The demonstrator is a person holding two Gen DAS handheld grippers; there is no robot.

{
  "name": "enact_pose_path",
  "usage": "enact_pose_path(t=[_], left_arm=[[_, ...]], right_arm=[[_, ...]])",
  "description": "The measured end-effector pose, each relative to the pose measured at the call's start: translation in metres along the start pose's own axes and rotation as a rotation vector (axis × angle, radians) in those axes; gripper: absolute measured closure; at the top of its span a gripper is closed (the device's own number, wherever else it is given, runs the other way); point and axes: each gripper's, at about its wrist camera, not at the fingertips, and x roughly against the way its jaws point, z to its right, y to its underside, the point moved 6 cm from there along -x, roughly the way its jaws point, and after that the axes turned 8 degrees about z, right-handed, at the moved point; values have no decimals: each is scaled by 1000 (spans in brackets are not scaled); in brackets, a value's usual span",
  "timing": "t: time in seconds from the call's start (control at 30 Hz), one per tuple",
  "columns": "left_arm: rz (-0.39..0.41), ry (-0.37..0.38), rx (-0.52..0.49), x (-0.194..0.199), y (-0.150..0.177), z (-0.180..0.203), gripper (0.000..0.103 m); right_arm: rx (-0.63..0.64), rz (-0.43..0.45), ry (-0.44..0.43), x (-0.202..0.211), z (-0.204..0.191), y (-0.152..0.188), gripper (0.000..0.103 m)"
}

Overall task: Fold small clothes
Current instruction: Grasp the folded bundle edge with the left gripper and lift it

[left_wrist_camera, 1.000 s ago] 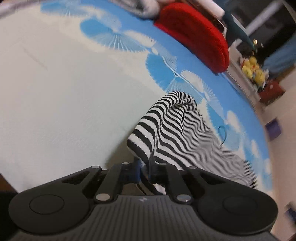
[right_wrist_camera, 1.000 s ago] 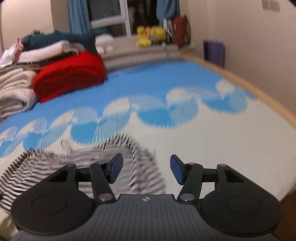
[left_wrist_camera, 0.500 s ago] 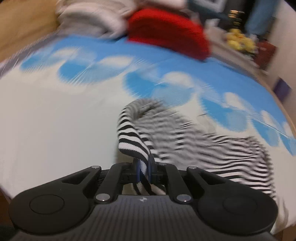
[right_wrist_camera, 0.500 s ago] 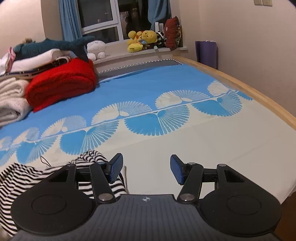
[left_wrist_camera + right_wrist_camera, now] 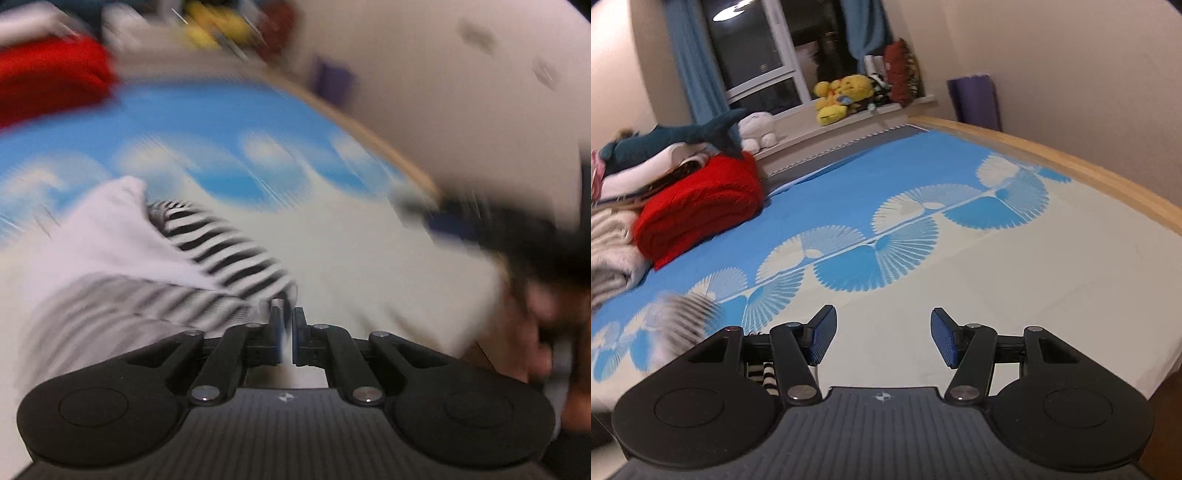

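A black-and-white striped garment lies on the bed sheet, blurred by motion, with a pale inner side turned up at the left. My left gripper is shut on an edge of the striped garment. My right gripper is open and empty above the white part of the bed. A blurred bit of the striped garment shows at its lower left. In the left wrist view the right gripper and the hand that holds it appear blurred at the right.
A red folded blanket and a stack of pale blankets lie at the far left of the bed. Plush toys sit on the windowsill. The wooden bed frame runs along the right, by the wall.
My left gripper has swung fast to the right with the garment, turning part of it over. My right gripper has lifted and drawn away from the garment, still open.
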Motion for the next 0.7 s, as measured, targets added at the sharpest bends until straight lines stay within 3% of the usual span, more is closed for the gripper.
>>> enact_pose_path(t=[0.07, 0.1, 0.23, 0.37, 0.43, 0.53, 0.6, 0.7], left_arm=[[-102, 17, -19, -16, 20, 5, 94], [-97, -1, -18, -9, 21, 1, 94], [-24, -33, -13, 44, 14, -38, 76], [6, -169, -151, 85, 7, -89, 76], [-2, -223, -182, 96, 3, -121, 72], [-5, -239, -192, 104, 5, -158, 70], [-6, -236, -168, 101, 10, -177, 69], [9, -237, -103, 114, 27, -201, 68]], right_arm=[[-41, -16, 0, -3, 9, 0, 45], [-61, -30, -7, -5, 12, 1, 45], [-114, -88, -72, -12, 7, 8, 45], [-87, -154, -204, -22, -28, 19, 63], [-62, -198, -253, -29, -49, 28, 63], [-37, -332, -336, -47, -81, 49, 59], [19, -387, -333, -59, -96, 62, 49], [116, -473, -340, -77, -116, 80, 49]])
